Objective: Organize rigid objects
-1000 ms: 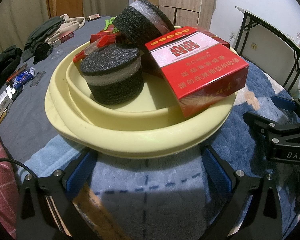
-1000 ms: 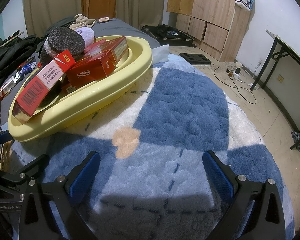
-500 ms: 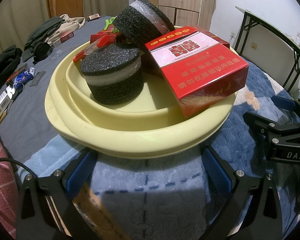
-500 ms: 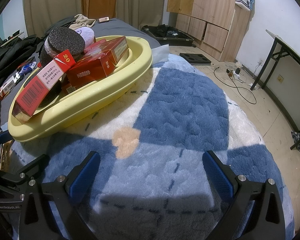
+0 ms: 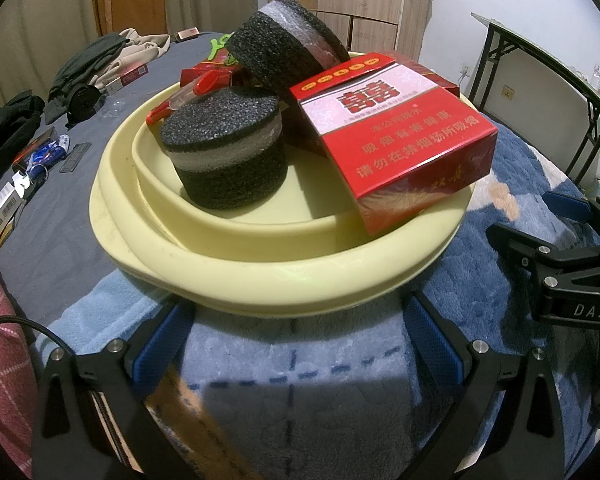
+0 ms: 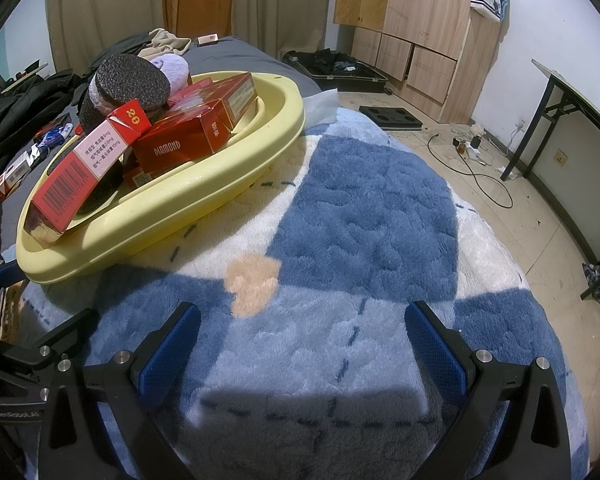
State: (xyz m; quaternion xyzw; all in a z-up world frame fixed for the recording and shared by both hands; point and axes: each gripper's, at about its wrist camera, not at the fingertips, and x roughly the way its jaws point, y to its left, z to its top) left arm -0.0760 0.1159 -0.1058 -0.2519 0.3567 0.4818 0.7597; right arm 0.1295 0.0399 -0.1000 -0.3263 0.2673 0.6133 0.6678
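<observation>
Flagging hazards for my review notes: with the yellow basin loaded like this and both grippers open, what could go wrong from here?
1. The red-and-white cigarette carton leans tilted over the rim of the yellow plastic basin; a nudge could tip it out.
2. The upper black foam disc rests slanted on the pile and may roll.
3. The basin sits on a soft blue-and-white fleece blanket, so pressing its rim might rock it.

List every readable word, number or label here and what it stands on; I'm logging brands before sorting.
"DIAMOND": red box in the yellow basin.
"20": flap of the red-and-white cigarette carton.
"吸烟有害健康": same carton's face.
"DAS": right gripper's body.
"GenRobot.AI": left gripper's body.
Barcode digits: too small.
</observation>
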